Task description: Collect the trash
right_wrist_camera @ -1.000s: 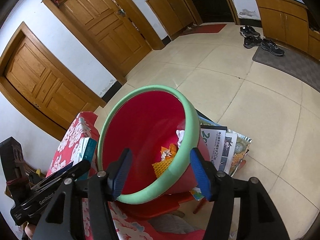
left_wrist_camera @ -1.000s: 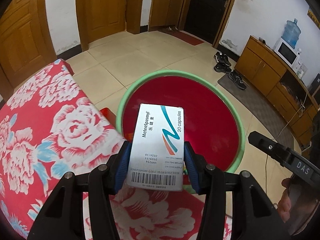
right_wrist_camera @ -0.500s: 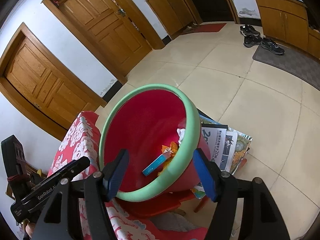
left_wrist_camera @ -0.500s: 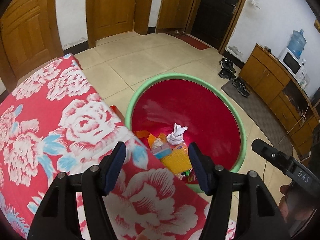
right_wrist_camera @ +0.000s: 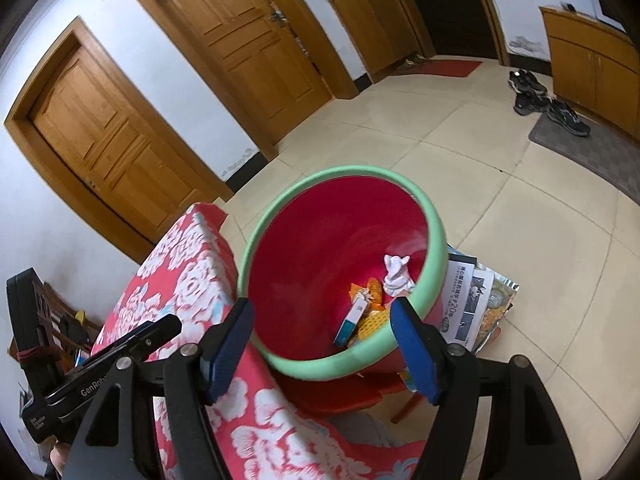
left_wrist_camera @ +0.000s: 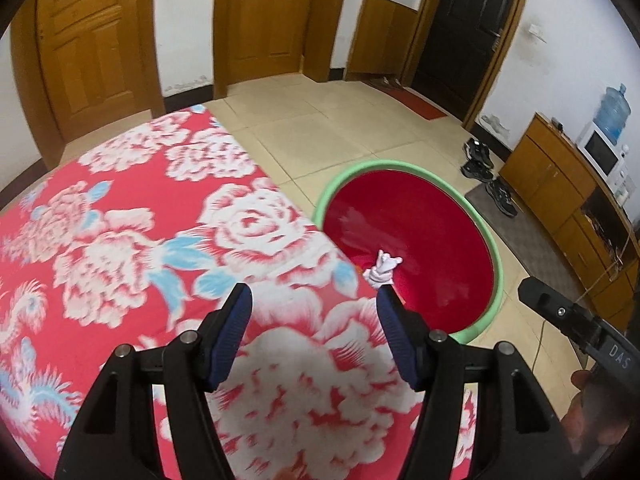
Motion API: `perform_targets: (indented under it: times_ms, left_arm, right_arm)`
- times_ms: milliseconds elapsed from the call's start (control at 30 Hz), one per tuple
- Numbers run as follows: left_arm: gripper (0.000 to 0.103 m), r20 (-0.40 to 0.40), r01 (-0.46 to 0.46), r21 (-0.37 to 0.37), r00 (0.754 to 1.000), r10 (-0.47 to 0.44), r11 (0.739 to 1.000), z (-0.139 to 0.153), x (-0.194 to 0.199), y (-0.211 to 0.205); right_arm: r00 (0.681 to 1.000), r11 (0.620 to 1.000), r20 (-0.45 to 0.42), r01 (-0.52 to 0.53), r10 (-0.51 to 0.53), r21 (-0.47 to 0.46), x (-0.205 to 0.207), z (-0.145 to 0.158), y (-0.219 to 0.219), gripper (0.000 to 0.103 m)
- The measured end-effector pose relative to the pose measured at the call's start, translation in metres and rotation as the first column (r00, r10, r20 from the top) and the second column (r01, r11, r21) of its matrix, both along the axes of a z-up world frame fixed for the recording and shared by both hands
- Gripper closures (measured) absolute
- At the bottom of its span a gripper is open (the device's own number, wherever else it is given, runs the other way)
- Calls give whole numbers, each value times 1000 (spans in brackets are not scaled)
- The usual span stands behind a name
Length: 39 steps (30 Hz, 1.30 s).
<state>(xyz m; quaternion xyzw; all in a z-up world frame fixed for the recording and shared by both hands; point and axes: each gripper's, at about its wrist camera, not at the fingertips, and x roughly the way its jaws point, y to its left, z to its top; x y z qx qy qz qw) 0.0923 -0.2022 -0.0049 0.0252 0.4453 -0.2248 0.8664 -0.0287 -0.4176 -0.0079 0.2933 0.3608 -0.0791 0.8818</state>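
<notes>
Now empty and spread apart: left hand-held gripper (left_wrist_camera: 314, 330), low centre of the left wrist view, blue ribbed pads (left_wrist_camera: 232, 334) parted over a red cloth with white and blue flowers (left_wrist_camera: 132, 240), nothing between them. Jaws just been opening. Right of centre in that view, a round red plastic bin with a mint-green rim (left_wrist_camera: 496, 256), a crumpled white tissue (left_wrist_camera: 382, 268) showing inside it just above the right-side pad. Same bin seen from the right wrist view at centre frame (right_wrist_camera: 438, 240), mouth tilted toward the camera, standing just beside the edge of the flowered cloth (right_wrist_camera: 188, 280). Lying in its bottom: a flat white and blue medicine box (right_wrist_camera: 352, 320), leaning on end against orange and yellow wrappers (right_wrist_camera: 374, 312), with the white tissue (right_wrist_camera: 396, 274) just right of them. Right hand-held gripper (right_wrist_camera: 322, 342) likewise open and holding nothing, jaws just been opening, pads framing the near rim of the bin without touching it. Printed papers in a stack (right_wrist_camera: 468, 300) at the bin's right side, on the tiled floor (right_wrist_camera: 520, 220). Dark shoes (right_wrist_camera: 532, 92) at upper right.
</notes>
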Motion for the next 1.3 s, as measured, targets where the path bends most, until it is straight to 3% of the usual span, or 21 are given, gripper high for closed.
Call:
perform_targets:
  times_ms: [467,933,1300]
  left_arm:
    - [38,36,-155,9,987,155,988,19,-28,62]
    - [38,107,-306,20,947,303,952,43,-60,113]
    - [38,141,-363,26,924,356,932,53,-76,131]
  right_arm:
    - [990,989,36,-136,138,-57,-3,29,58,26]
    - [962,959,74,-252,263,-130,-16,54,115,26]
    - [950,945,90,-284,301,-162,-24,63,133,25]
